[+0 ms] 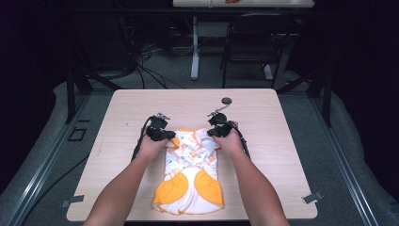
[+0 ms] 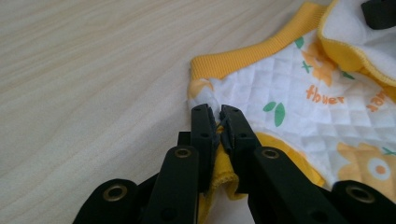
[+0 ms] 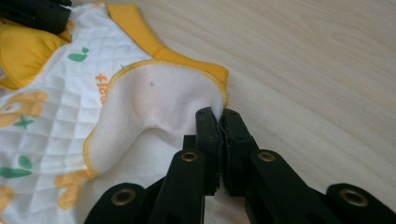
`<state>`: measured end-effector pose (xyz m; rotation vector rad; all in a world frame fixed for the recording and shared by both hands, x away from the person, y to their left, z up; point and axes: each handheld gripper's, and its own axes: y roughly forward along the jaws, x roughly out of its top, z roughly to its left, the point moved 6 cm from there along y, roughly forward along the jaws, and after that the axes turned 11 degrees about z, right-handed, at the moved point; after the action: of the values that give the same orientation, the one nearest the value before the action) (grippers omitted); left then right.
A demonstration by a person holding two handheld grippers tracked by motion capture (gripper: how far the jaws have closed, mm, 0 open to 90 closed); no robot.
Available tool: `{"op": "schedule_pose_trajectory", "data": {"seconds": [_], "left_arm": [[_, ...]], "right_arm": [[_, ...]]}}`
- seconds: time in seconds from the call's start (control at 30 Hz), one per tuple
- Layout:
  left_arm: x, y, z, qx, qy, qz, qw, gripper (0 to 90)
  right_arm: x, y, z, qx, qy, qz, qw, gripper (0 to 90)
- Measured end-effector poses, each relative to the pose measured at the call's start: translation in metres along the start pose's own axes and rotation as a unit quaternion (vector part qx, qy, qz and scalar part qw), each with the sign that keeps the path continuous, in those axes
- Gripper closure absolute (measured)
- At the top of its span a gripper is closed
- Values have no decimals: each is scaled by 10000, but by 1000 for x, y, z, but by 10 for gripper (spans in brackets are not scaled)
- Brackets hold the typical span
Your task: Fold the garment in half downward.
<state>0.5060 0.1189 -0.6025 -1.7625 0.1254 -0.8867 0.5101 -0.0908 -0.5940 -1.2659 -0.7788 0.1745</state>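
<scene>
At garment [image 1: 190, 162] corners, both grippers, pinching.

The quilted white garment [image 2: 322, 112] carries the one readable word: "flower", printed in small orange lowercase letters among the orange blossoms and green leaves, seen in the left gripper view. In the right gripper view the same print shows on the quilted side, but a folded-over flap cuts it to "flo". A second orange word at that view's right edge is too cropped to read.
</scene>
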Motion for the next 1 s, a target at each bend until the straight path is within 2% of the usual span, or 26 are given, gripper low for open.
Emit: {"op": "schedule_pose_trajectory", "data": {"seconds": [0.17, 0.23, 0.47, 0.5, 0.57, 0.63, 0.67, 0.7, 0.73, 0.77, 0.8, 0.83, 1.0], "left_arm": [[5, -18, -3, -35, 84, -178, 9998, 847], [9, -30, -5, -27, 128, -307, 9994, 848], [17, -52, -10, 38, 264, -521, 9983, 849], [19, -59, -11, 63, 307, -601, 9977, 848], [20, -61, -11, 91, 330, -627, 9974, 848], [23, -67, -12, 120, 361, -692, 9969, 848], [24, -70, -12, 139, 366, -725, 9966, 848], [26, -74, -12, 165, 377, -774, 9962, 848], [28, -78, -12, 165, 381, -836, 9956, 848], [30, -82, -12, 166, 406, -897, 9950, 848], [32, -86, -12, 185, 411, -939, 9946, 848], [34, -92, -12, 204, 458, -1002, 9937, 848], [34, -98, -16, 137, 578, -1081, 9924, 848]], "right_arm": [[0, -16, -1, 67, -101, -170, 9998, 871], [0, -28, 0, 48, -163, -310, 9994, 871], [3, -52, 8, -96, -360, -745, 9965, 871], [3, -55, 8, -124, -390, -749, 9964, 871], [4, -58, 9, -156, -475, -724, 9961, 871], [10, -70, 11, -264, -587, -848, 9943, 871], [10, -70, 11, -264, -587, -848, 9943, 871], [15, -78, 13, -318, -608, -988, 9927, 871], [15, -78, 13, -318, -608, -988, 9927, 871], [19, -87, 14, -378, -724, -1032, 9913, 871], [19, -87, 14, -378, -724, -1032, 9913, 871], [22, -95, 15, -402, -733, -1121, 9902, 871], [24, -102, 18, -505, -821, -1157, 9886, 871]]}}
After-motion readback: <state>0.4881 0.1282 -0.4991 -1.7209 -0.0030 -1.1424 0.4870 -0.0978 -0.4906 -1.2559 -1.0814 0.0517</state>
